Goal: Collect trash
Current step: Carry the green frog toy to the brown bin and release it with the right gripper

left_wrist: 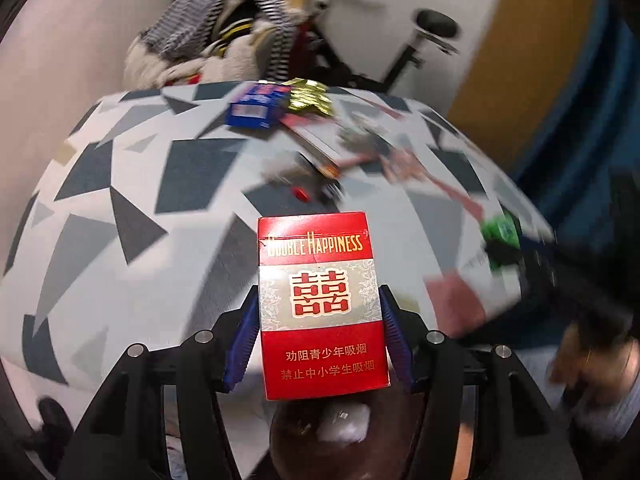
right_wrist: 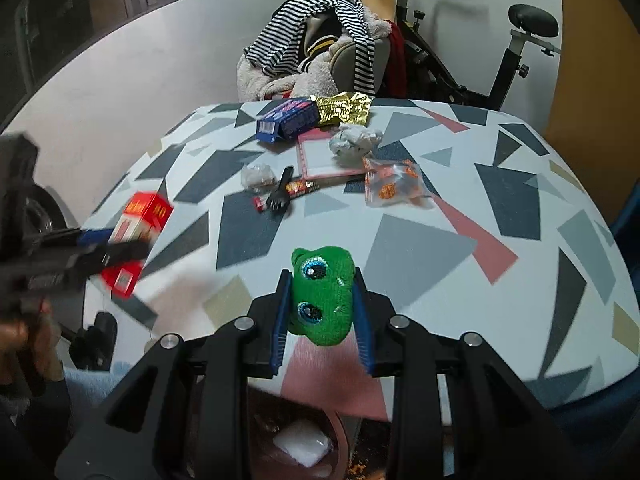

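Observation:
My left gripper (left_wrist: 320, 296) is shut on a red Double Happiness cigarette pack (left_wrist: 320, 308), held upright above the patterned table (left_wrist: 140, 200). The right wrist view shows that same pack (right_wrist: 140, 220) blurred at the left table edge. My right gripper (right_wrist: 322, 276) is shut on a green plush frog (right_wrist: 322, 296), which also shows as a green blur (left_wrist: 502, 236) in the left wrist view. Below both grippers is a brown bin (right_wrist: 340, 424) with white tissue (right_wrist: 304, 446) inside. Trash lies at the table's far side: a blue box (right_wrist: 286, 120), a gold wrapper (right_wrist: 342, 108), a crumpled paper ball (right_wrist: 354, 140) and an orange-printed packet (right_wrist: 394, 184).
A black plastic fork on a red wrapper (right_wrist: 286, 192), a small plastic wad (right_wrist: 258, 176) and a pink-edged sheet (right_wrist: 324, 156) lie mid-table. Behind the table stand a chair piled with striped clothes (right_wrist: 316, 40) and an exercise bike (right_wrist: 516, 52). A person's hand (right_wrist: 24, 344) is at the left.

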Motion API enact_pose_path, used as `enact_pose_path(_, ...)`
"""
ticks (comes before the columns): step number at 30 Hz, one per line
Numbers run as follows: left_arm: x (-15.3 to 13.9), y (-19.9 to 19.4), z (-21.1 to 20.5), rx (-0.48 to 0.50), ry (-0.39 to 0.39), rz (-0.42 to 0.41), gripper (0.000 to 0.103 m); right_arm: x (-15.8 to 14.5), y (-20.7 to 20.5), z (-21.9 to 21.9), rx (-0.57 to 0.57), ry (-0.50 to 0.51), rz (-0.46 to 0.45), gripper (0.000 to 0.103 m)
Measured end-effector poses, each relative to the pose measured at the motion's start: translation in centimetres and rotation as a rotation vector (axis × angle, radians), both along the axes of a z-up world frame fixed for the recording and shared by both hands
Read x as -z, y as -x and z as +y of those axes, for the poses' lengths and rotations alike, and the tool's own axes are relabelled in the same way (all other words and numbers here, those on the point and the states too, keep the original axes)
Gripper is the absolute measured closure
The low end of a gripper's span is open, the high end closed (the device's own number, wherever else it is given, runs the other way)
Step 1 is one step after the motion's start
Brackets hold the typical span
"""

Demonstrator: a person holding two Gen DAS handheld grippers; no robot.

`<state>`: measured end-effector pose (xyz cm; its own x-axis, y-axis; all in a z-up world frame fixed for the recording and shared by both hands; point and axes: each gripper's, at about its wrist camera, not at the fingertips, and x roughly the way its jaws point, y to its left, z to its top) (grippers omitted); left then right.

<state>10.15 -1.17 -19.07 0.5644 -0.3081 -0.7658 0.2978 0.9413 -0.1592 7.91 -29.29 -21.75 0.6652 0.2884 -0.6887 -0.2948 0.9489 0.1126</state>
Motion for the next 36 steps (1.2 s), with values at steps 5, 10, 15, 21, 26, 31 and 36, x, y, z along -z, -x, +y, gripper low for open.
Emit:
enact_pose_path(5,1.5,4.8,-1.3,0.049,-0.023,-0.008,0.047,0.1,3.1,0.0,-0.039,0.027,0.007,0.072)
enact_pose_path(10,2.3,7.5,-1.7,0.067,-0.002,0.005,0.047,1.1,5.6,0.0,-0.059,0.045,0.041,0.072)
enact_pose_path(15,3.5,9.1,-3.0,0.123,-0.024,0.030,0.047,2.2,7.1,-0.6,-0.046,0.024,0.077,0.072)
enact_pose_path(21,4.4,10.2,-3.7,0.145,-0.021,0.056,0.047,3.1,7.9,-0.8,-0.052,0.006,0.100,0.072)
enact_pose_path(26,4.8,10.5,-3.5,0.126,-0.005,0.076,0.047,4.8,8.1,-0.5,-0.081,-0.032,0.152,0.072)
enact_pose_path(31,5.6,10.6,-2.9,0.095,0.023,0.116,0.047,8.7,8.0,0.7,-0.118,-0.047,0.257,0.072)
enact_pose_path(36,5.7,10.6,-2.4,0.078,0.028,0.116,0.047,13.4,8.3,2.1,-0.141,0.023,0.394,0.072)
